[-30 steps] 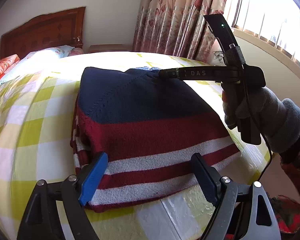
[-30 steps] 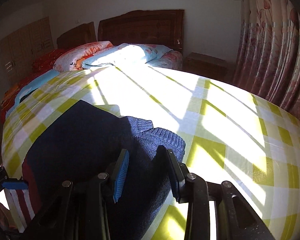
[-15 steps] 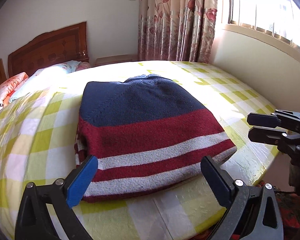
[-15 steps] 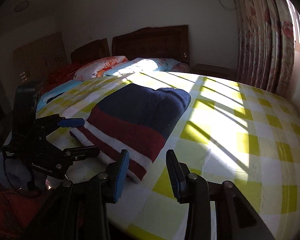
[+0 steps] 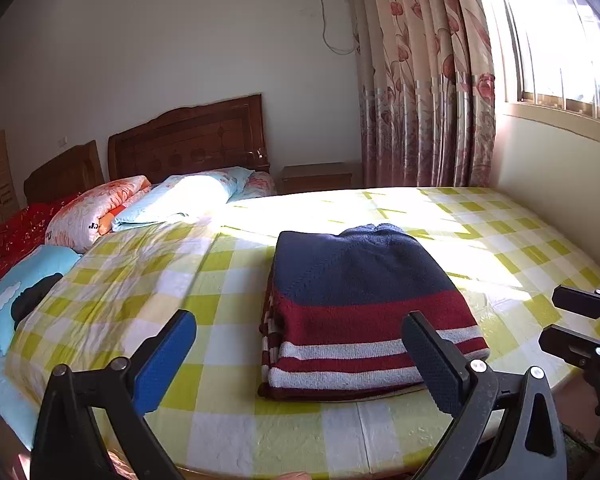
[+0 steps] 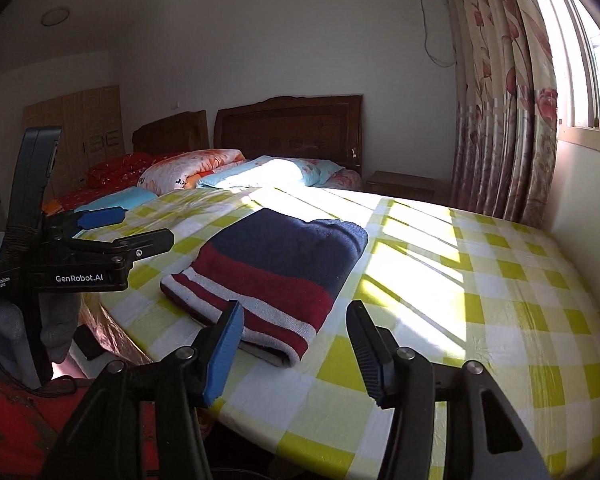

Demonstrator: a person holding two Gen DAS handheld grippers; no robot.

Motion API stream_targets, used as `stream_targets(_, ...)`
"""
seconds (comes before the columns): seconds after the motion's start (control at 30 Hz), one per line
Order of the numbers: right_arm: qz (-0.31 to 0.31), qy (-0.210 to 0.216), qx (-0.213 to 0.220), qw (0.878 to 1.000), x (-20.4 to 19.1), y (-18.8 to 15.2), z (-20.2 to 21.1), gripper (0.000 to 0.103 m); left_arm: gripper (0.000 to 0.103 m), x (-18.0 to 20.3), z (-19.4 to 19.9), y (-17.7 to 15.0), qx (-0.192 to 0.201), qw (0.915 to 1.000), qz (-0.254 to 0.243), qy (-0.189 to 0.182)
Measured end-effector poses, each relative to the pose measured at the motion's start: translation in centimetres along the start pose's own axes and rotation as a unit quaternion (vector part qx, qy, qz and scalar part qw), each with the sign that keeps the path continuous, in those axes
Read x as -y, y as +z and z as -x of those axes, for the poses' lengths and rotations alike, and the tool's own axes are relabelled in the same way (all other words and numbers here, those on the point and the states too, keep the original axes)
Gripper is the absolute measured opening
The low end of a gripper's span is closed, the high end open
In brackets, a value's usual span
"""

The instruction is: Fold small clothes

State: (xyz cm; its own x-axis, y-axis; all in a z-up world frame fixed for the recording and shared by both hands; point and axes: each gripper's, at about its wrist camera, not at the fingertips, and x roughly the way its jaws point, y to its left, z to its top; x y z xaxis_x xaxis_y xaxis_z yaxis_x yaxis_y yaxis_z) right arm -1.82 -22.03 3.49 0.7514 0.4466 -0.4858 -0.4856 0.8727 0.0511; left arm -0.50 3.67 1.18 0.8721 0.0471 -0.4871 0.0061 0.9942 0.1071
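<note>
Folded sweater (image 5: 364, 312), navy top, red and white stripes at near end, lies flat on the bed (image 5: 220, 432) with yellow-white checked cover, close to the near edge. Neck edge points far, striped hem near.

Left hand-held gripper (image 5: 300, 360) spread wide, nothing between the fingers, off the sweater; blue pad (image 5: 164, 360) over bare cover left of the sweater, dark pad in front of the hem's near right corner. In right wrist view it sits at left (image 6: 134, 230), beyond the bed's edge, apart from the sweater (image 6: 276, 272).

Right hand-held gripper (image 6: 296, 350) also parted and empty, fingers in front of the sweater's near corner, contact not evident. In left wrist view its tips show at far right (image 5: 572, 320), off the bed.

Pillows (image 5: 180, 204) and wooden headboard (image 5: 188, 140) at far end, floral curtain (image 5: 424, 80) far right, sun patch on cover.
</note>
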Motion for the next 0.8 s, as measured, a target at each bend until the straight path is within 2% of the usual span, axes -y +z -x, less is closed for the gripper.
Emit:
stream_targets(0.1, -0.001, -0.002, -0.027, 1.000, 0.0, -0.6, -1.2, 0.055, 0.103, 1.0, -0.7, -0.9, -0.018, 0.9995, -0.025, -0.004)
stream_targets(0.37, -0.016, -0.003, -0.022, 1.000, 0.7, -0.8, -1.0, 0.055, 0.103, 1.7, 0.1, -1.3, -0.002, 0.9994, -0.031, -0.017)
stream_targets(0.8, -0.011, 0.000, -0.027, 1.000, 0.3, -0.8, -1.2, 0.055, 0.103, 2.0, 0.1, -1.3, -0.004, 0.9994, -0.029, -0.018)
